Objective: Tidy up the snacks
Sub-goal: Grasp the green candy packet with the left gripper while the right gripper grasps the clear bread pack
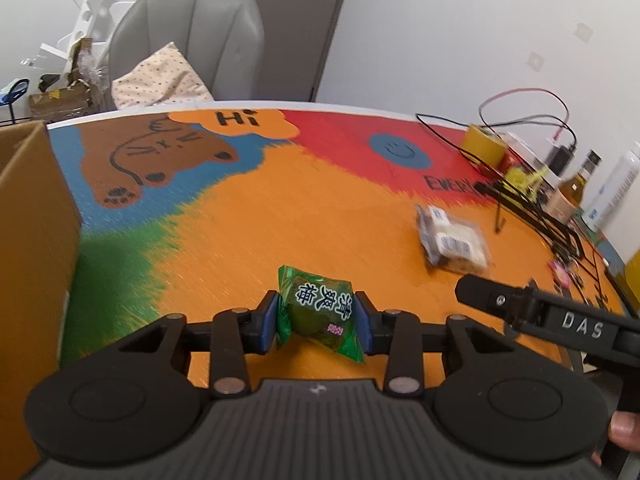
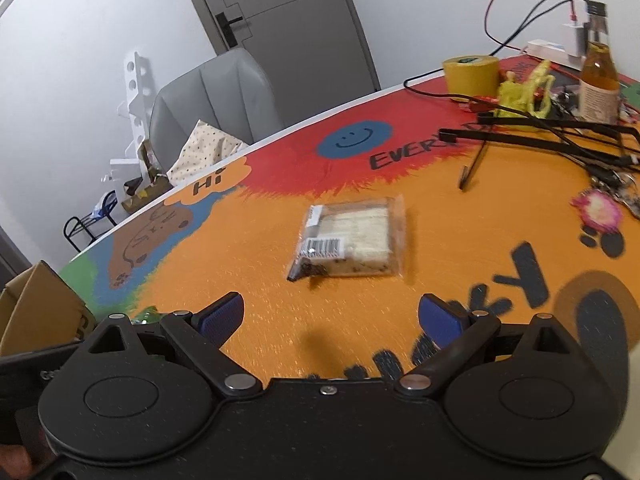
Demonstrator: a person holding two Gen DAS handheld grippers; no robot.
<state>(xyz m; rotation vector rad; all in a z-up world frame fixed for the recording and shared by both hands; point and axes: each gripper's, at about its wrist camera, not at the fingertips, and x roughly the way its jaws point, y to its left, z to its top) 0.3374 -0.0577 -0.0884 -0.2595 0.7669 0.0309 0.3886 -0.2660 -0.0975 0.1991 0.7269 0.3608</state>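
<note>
Left wrist view: the left claw (image 1: 316, 320) has its blue pads pressed against both sides of a small green plastic snack packet (image 1: 320, 312) printed with dark characters, so it is clamped on it; the packet sits between the pads at the worktop's (image 1: 280, 232) orange area. Ahead of this claw and to its right lies a clear plastic-wrapped pack of pale cake slices (image 1: 452, 240), well apart from the green packet. A brown cardboard box (image 1: 32, 240) stands at the far left of the claw. The black body of the right claw (image 1: 560, 320) reaches in from the right edge.

From the right wrist view, the right claw (image 2: 332, 316) stands wide apart with nothing between its blue pads (image 2: 224, 316). The clear pack of cake slices (image 2: 352, 240) lies flat on the orange worktop (image 2: 440, 240) just ahead of this claw, not touching it. Further ahead and to its right are a yellow roll of tape (image 2: 472, 72), an amber glass bottle (image 2: 598, 76) and a tangle of black cables (image 2: 560, 136).
</note>
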